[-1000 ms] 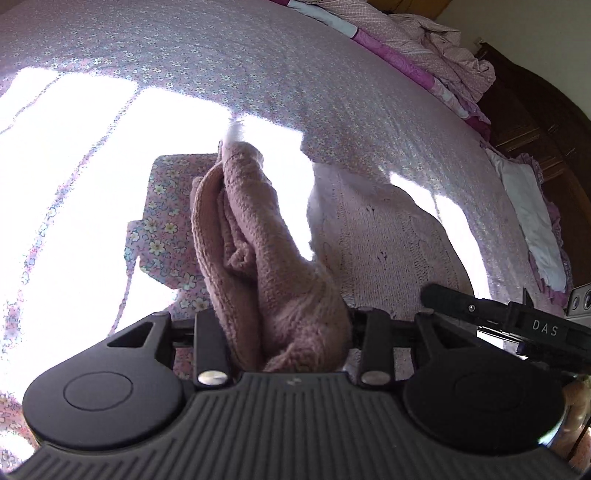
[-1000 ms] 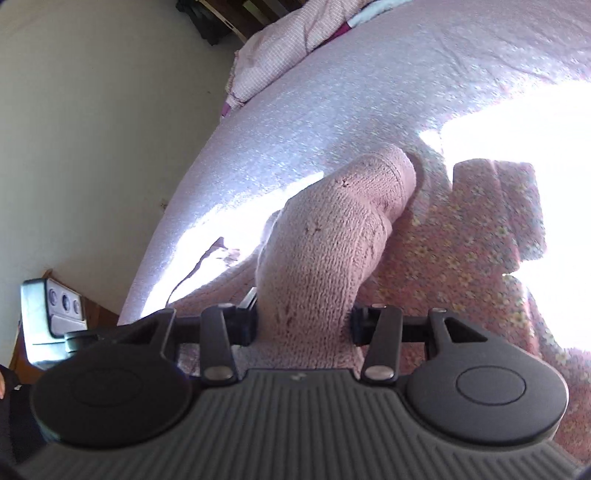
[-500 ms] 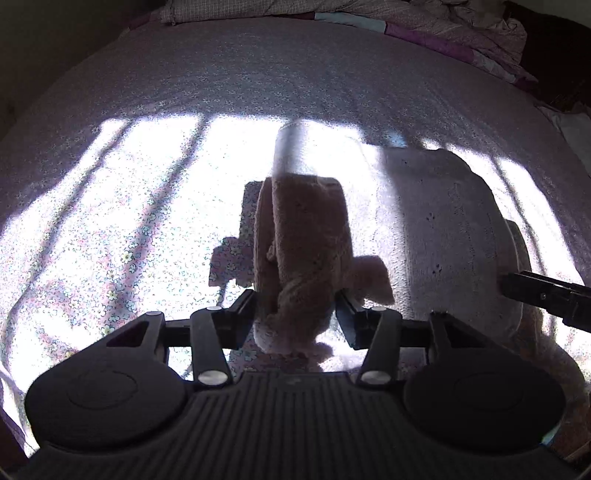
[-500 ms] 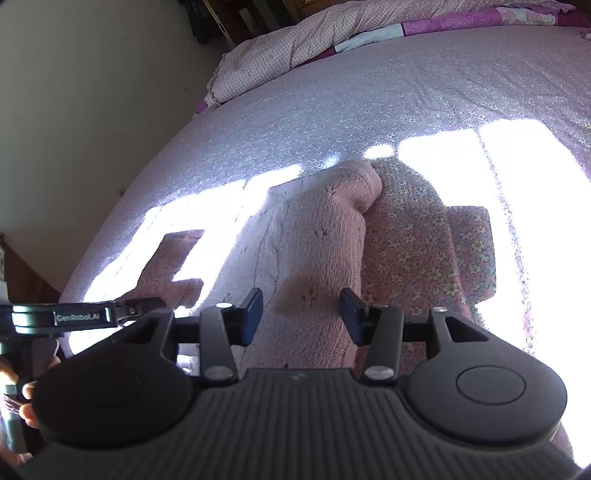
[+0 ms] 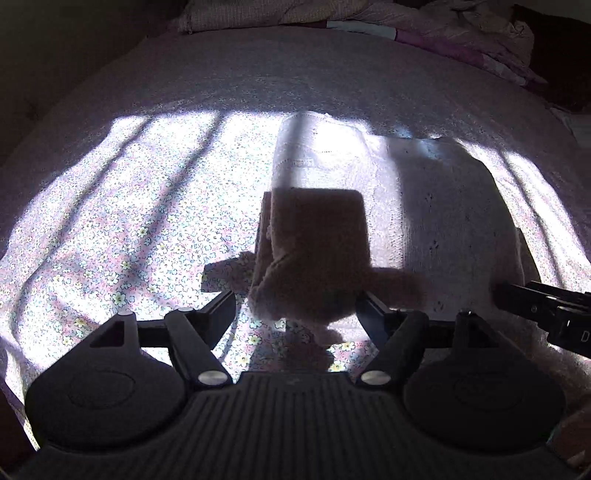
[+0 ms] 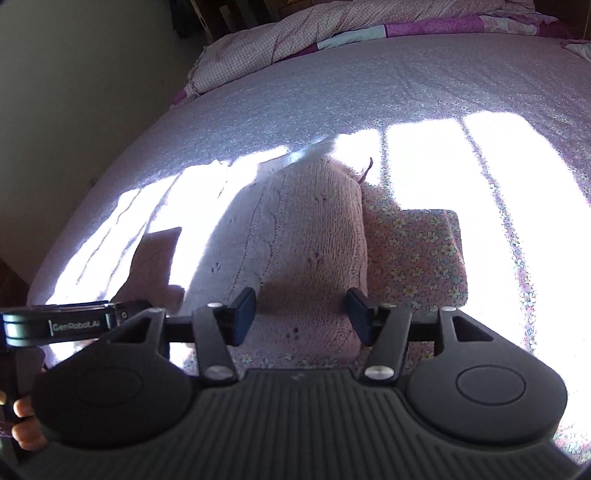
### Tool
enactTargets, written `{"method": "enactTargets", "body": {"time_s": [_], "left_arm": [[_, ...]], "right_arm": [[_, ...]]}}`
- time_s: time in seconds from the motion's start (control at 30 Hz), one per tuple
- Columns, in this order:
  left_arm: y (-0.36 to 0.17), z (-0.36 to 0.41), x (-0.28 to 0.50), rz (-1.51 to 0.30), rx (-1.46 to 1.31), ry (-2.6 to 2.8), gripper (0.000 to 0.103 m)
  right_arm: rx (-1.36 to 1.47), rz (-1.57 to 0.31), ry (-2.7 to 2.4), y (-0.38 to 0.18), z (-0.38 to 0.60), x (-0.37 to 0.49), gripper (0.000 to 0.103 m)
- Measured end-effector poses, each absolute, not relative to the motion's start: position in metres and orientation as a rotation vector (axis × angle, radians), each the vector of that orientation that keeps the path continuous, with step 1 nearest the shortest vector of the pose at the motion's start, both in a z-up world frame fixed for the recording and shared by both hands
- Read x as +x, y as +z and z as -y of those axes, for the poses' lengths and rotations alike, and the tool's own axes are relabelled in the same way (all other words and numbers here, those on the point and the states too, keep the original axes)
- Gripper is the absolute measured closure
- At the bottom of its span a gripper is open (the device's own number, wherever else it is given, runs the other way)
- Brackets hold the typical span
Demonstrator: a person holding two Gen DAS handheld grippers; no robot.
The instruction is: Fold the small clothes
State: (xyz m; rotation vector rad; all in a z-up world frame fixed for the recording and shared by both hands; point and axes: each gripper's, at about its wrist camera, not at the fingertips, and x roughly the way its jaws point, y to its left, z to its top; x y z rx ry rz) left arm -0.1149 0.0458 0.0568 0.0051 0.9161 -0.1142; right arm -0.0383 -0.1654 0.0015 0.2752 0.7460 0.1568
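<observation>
A small pink knit sweater [image 5: 436, 206] lies on the flowered bedsheet [image 5: 129, 236], its body spread flat in the sun. In the left wrist view my left gripper [image 5: 295, 308] is open, and the folded sleeve [image 5: 317, 254] lies dark between and just beyond its jaws. In the right wrist view the sweater [image 6: 310, 236] lies as a folded hump and my right gripper [image 6: 301, 314] is open, jaws on either side of its near end without clamping it. The sweater's other sleeve [image 6: 155, 258] lies at the left.
A bunched quilt [image 6: 332, 33] and pillows lie at the head of the bed. A wall [image 6: 74, 92] borders the bed's left side. The other gripper's body shows at the right edge of the left wrist view [image 5: 546, 310] and at the left of the right wrist view [image 6: 55, 326].
Both grippers opened and let go of the sweater, which dropped onto the bed. Both pulled back and rose, so the views now show more of the bed.
</observation>
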Motion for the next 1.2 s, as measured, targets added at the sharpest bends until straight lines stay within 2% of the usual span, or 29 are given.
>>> {"method": "enactTargets", "body": {"time_s": [0.13, 0.17, 0.2, 0.23, 0.5, 1.2], "left_arm": [[0.061, -0.035, -0.124, -0.920, 0.029, -0.122, 0.015], [0.061, -0.032, -0.126, -0.923, 0.038, -0.123, 0.008], [0.058, -0.030, -0.127, -0.928, 0.046, -0.133, 0.004], [0.054, -0.027, -0.127, -0.929, 0.047, -0.147, 0.004], [0.026, -0.020, -0.120, -1.009, 0.036, -0.116, 0.004], [0.002, -0.015, -0.119, -1.086, 0.056, -0.103, 0.004]], "right_arm": [[0.253, -0.783, 0.139, -0.004, 0.162, -0.049, 0.045], [0.259, -0.797, 0.140, -0.006, 0.162, -0.050, 0.042], [0.268, -0.809, 0.151, -0.008, 0.162, -0.051, 0.035], [0.280, -0.820, 0.171, -0.011, 0.162, -0.052, 0.030], [0.248, -0.894, 0.128, -0.030, 0.156, -0.059, 0.022], [0.316, -0.922, 0.109, -0.042, 0.164, -0.062, 0.022]]}}
